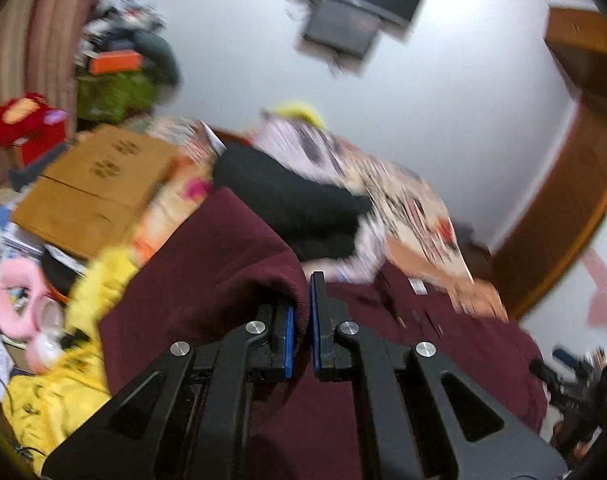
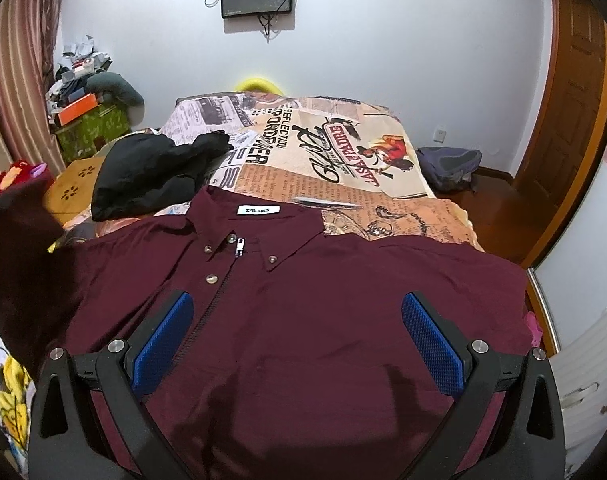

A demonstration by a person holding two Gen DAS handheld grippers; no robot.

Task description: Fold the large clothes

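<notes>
My left gripper (image 1: 302, 312) is clamped on a raised fold of the maroon shirt (image 2: 303, 300); my right gripper (image 2: 297, 332) hovers spread wide above its front. Left view is blurred.

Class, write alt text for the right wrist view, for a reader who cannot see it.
An open right hand-held gripper hovers over a maroon shirt spread collar-up on a newspaper-print bedspread. A black garment lies crumpled beyond the collar, to the left.
</notes>
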